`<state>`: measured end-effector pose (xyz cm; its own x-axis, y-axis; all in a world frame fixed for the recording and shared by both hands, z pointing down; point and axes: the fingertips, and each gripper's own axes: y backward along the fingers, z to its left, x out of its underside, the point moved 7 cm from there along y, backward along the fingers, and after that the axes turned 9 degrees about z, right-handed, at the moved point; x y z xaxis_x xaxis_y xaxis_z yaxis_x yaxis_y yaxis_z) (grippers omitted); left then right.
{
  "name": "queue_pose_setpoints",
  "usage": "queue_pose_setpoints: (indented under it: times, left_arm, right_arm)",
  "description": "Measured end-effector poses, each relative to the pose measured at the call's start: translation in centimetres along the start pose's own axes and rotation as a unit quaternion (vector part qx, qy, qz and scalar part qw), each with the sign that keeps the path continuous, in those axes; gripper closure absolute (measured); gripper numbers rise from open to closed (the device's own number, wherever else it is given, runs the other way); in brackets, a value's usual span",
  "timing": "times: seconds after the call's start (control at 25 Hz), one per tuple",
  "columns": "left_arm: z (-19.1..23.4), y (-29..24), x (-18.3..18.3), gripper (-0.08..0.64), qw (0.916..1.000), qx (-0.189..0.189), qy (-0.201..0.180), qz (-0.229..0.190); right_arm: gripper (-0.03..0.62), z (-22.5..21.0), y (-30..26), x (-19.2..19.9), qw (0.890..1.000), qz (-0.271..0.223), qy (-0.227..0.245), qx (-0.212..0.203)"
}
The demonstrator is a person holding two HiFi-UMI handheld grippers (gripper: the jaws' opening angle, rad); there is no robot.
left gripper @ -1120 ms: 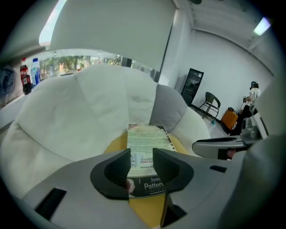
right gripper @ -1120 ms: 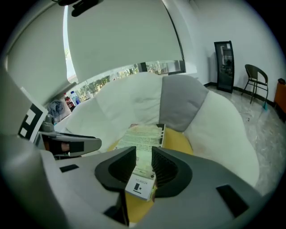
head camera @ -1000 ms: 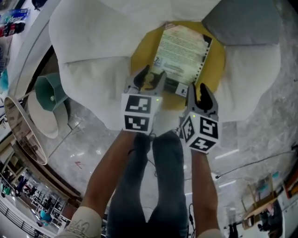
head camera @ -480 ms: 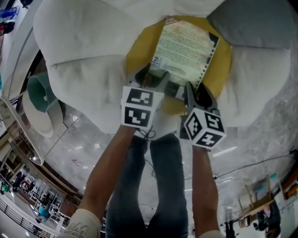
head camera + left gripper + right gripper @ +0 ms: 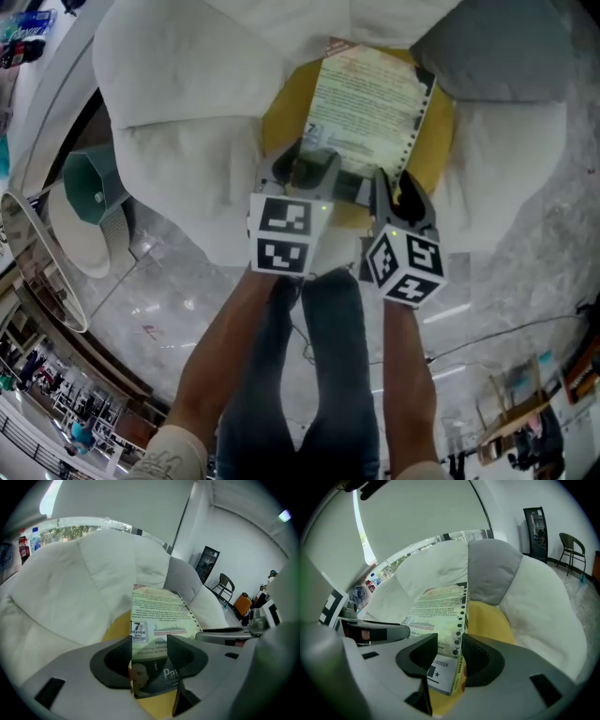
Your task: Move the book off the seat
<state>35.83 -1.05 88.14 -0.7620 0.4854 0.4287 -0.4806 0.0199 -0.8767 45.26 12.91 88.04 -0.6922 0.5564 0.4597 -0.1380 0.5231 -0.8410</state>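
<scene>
A paperback book (image 5: 370, 103) lies flat, back cover up, on the yellow seat cushion (image 5: 436, 141) of a white armchair (image 5: 178, 141). My left gripper (image 5: 302, 161) is at the book's near left corner. Its jaws are wide and closing a little, with that corner (image 5: 159, 616) between them and the pads not pressing. My right gripper (image 5: 398, 187) is open at the near right corner. The book's dotted edge (image 5: 459, 620) stands in the gap, close to the right jaw. In the gripper views I see the left gripper (image 5: 150, 653) and the right gripper (image 5: 451, 653).
A grey cushion (image 5: 497, 42) leans at the chair's back right. White padded arms flank the seat on both sides. A green and white side table (image 5: 98, 187) stands on the marble floor to the left. The person's legs (image 5: 300, 375) are right in front of the seat.
Both grippers have edged slightly forward over the book's near edge, and their jaws look wider. The book has not moved.
</scene>
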Motion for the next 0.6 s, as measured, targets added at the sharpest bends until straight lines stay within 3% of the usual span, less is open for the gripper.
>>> queue_pose_setpoints:
  times: [0.28,0.6]
  left_arm:
    - [0.4,9.1,-5.7,0.324,0.9980,-0.030,0.006,-0.056]
    - [-0.1,25.2,-14.2,0.324,0.9860,-0.080,0.026,-0.144]
  right_arm:
    - [0.426,4.7,6.3,-6.7,0.998,-0.050,0.034,-0.021]
    - [0.426,12.5,18.4,-17.3,0.986,-0.127,0.089,-0.054]
